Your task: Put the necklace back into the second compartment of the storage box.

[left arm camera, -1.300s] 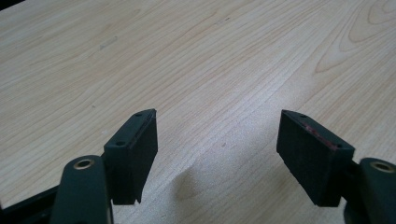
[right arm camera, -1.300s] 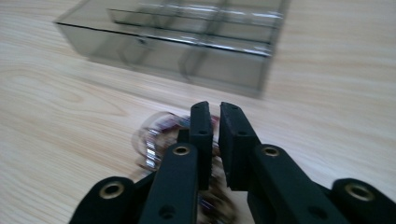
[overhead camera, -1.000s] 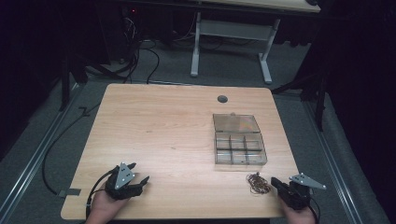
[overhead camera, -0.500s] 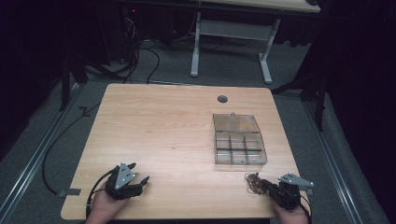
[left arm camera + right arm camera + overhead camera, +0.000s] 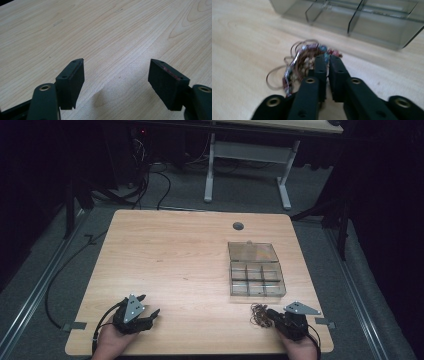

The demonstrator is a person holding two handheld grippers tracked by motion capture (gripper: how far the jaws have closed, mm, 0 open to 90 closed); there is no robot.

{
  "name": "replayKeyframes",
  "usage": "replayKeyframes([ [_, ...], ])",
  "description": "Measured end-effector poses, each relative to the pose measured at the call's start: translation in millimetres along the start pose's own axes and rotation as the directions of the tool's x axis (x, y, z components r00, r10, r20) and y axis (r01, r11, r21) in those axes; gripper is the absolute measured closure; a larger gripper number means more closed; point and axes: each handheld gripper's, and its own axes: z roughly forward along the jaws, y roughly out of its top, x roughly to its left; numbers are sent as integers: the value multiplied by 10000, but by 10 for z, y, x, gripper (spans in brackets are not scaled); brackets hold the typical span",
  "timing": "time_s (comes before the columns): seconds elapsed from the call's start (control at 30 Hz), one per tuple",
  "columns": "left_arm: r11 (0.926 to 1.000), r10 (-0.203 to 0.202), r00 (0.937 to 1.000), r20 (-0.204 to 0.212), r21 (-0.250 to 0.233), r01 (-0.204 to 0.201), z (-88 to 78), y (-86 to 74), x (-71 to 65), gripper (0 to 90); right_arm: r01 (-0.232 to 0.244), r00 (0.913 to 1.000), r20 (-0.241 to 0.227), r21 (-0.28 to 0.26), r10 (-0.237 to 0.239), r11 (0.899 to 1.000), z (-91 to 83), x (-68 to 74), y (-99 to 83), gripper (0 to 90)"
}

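A small tangle of brownish wire with coloured beads (image 5: pixel 258 315) lies near the table's front edge, just in front of a clear compartment box (image 5: pixel 231 279). My right gripper (image 5: pixel 270 313) points left at the tangle, its tips touching the right side. In the right gripper view the tangle (image 5: pixel 298 65) sits at and left of the right gripper (image 5: pixel 327 58). Its jaws have just been opening and stand a narrow slit apart; I cannot tell if a strand lies in the slit. My left gripper (image 5: pixel 149 304) rests at the front left, wide open over bare wood, as the left gripper (image 5: pixel 116 72) view confirms.
The clear box (image 5: pixel 362 22) has several empty compartments, and its lid (image 5: pixel 252 251) lies open behind it. A round cable hole (image 5: pixel 238 226) sits at the table's back. Table legs and cables stand on the floor beyond the far edge.
My right gripper has slid left along the front edge until its tips reached the wire tangle. The left gripper has stayed put.
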Motion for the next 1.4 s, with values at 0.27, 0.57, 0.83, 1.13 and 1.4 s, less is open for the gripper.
replayKeyframes([
  [0.27, 10000, -10, 10000, 10, -45, 10, -4, -2, 2, 295, -303, 9995, -36, 311, 304, 9991, 184, 7, 105, 779],
  [0.57, 10000, -30, 10000, -21, -2, 30, 0, 0, 2, 295, 382, 9991, 213, -553, -371, 9977, -84, 101, 104, 826],
  [0.83, 10000, -38, 10000, -25, 4, 38, 0, 0, 3, 295, 329, 9994, -105, 367, -325, 9988, -112, 132, -142, 804],
  [1.13, 10000, -19, 10000, -6, -32, 19, -4, -1, 2, 292, -37, 9987, 510, -316, 53, 9995, -292, 39, -29, 768],
  [1.4, 9999, 13, 10000, 22, -106, -13, -13, -5, 0, 293, -719, 9931, 983, 830, 637, 9940, -210, -147, -19, 826],
])
